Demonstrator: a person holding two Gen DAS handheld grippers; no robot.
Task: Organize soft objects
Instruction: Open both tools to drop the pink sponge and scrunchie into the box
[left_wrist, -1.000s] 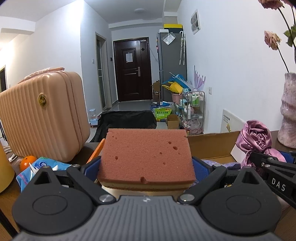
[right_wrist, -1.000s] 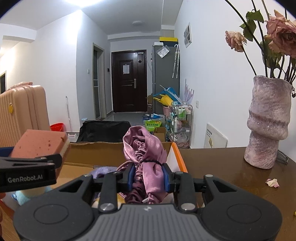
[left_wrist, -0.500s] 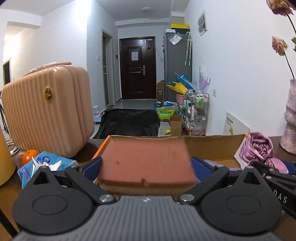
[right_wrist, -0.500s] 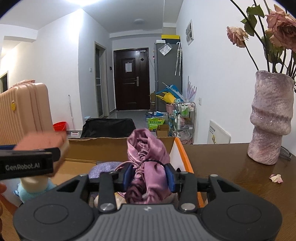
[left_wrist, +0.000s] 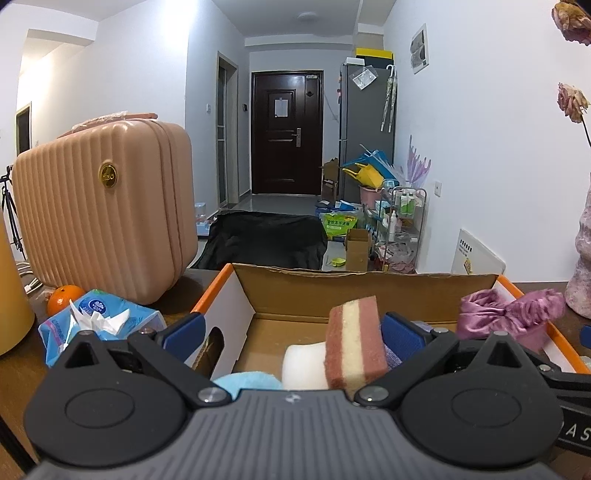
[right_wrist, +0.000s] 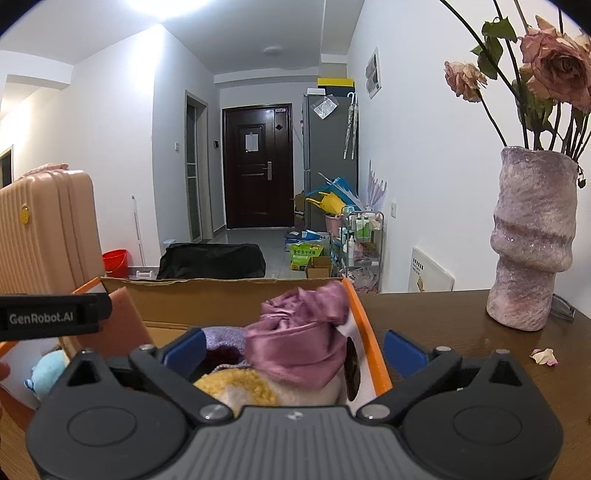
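My left gripper (left_wrist: 291, 332) stands open over a cardboard box (left_wrist: 332, 291) with orange-edged flaps. A pink and cream sponge (left_wrist: 354, 347) stands on edge inside the box, leaning by the right pad, not gripped. A white soft piece (left_wrist: 303, 363) and a blue plush (left_wrist: 247, 380) lie beside it. The jaws of my right gripper (right_wrist: 295, 349) are opening wide, and the purple satin cloth (right_wrist: 299, 343) lies loose between them on a yellow plush (right_wrist: 240, 384) at the box's right end. The pads do not touch it.
A pink ribbed suitcase (left_wrist: 103, 206), a blue tissue pack (left_wrist: 103, 317) and an orange (left_wrist: 64, 295) sit left of the box. A mauve vase (right_wrist: 532, 240) with dried roses stands right of it on the brown table (right_wrist: 443, 317), with a fallen petal (right_wrist: 543, 356) nearby.
The sponge left my left gripper and dropped into the box, now on its edge. My right jaws spread apart and the purple cloth sank onto the pile in the box.
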